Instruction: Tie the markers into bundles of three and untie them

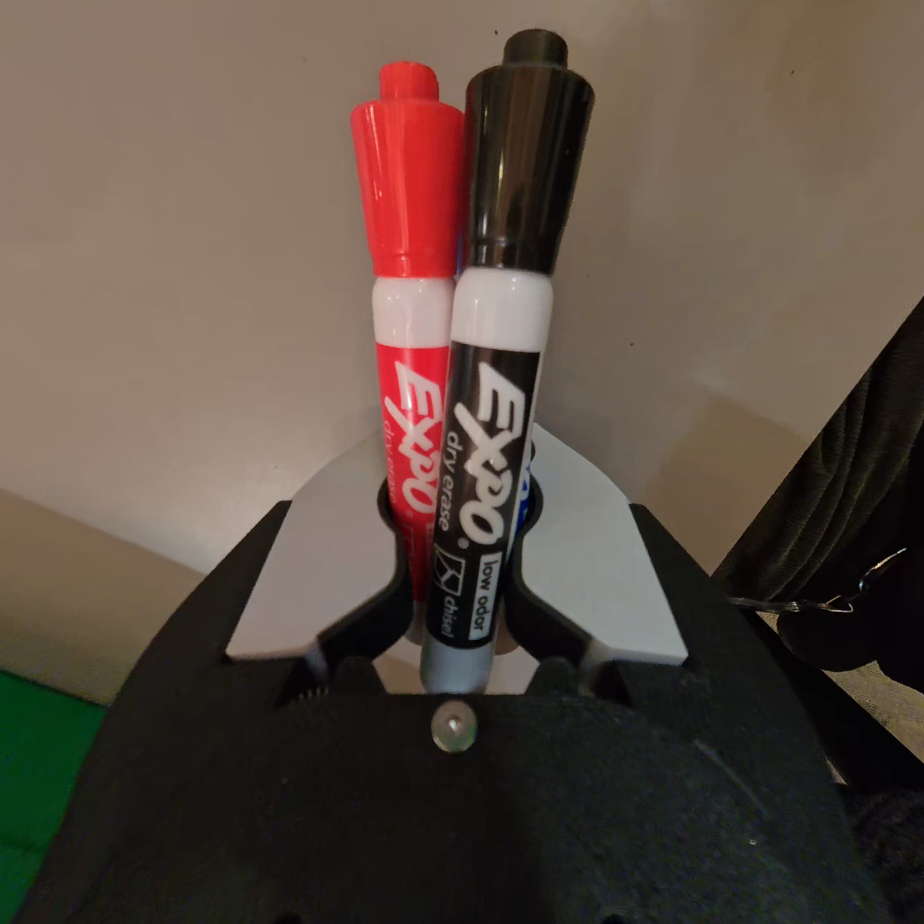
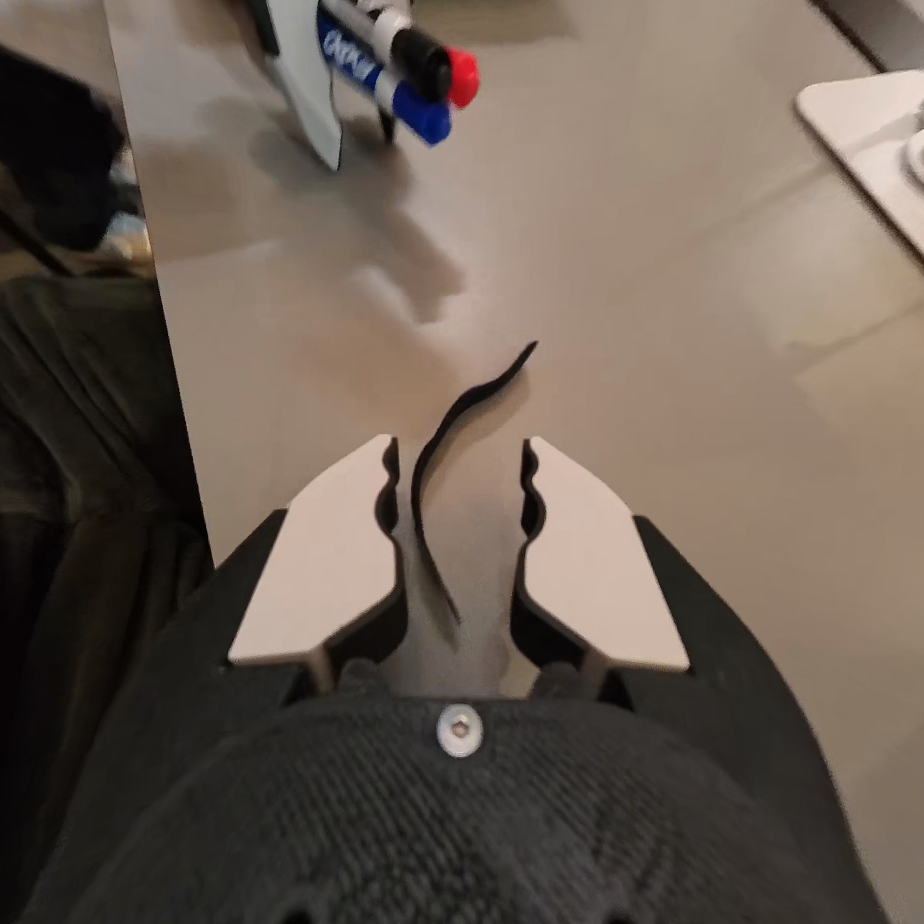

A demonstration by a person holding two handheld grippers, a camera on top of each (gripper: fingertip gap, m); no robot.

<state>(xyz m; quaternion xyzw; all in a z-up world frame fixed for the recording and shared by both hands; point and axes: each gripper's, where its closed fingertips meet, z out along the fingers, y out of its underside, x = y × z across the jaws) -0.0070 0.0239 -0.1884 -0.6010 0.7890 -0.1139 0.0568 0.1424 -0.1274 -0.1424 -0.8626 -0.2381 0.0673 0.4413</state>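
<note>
My left gripper point(image 1: 460, 452) is shut on three markers: a red marker point(image 1: 407, 240), a black marker point(image 1: 520, 225) and a blue marker point(image 1: 525, 492) mostly hidden behind them. They point forward along the fingers. In the right wrist view the left gripper point(image 2: 350, 145) shows far off at the top, holding the blue marker point(image 2: 395, 95), black marker point(image 2: 420, 57) and red marker point(image 2: 462, 80) above the table. My right gripper point(image 2: 460, 445) is open and empty. A black strap point(image 2: 435, 465) lies curved on the beige table point(image 2: 650, 300) between and just beyond its fingers.
A white tray point(image 2: 860, 145) sits at the table's right edge. The table's left edge point(image 2: 165, 320) runs along dark fabric point(image 2: 75, 450). A black bag point(image 1: 825, 500) shows at the right in the left wrist view, and a green patch point(image 1: 40, 740) at lower left. The grippers' ends are close to 20 cm from one another.
</note>
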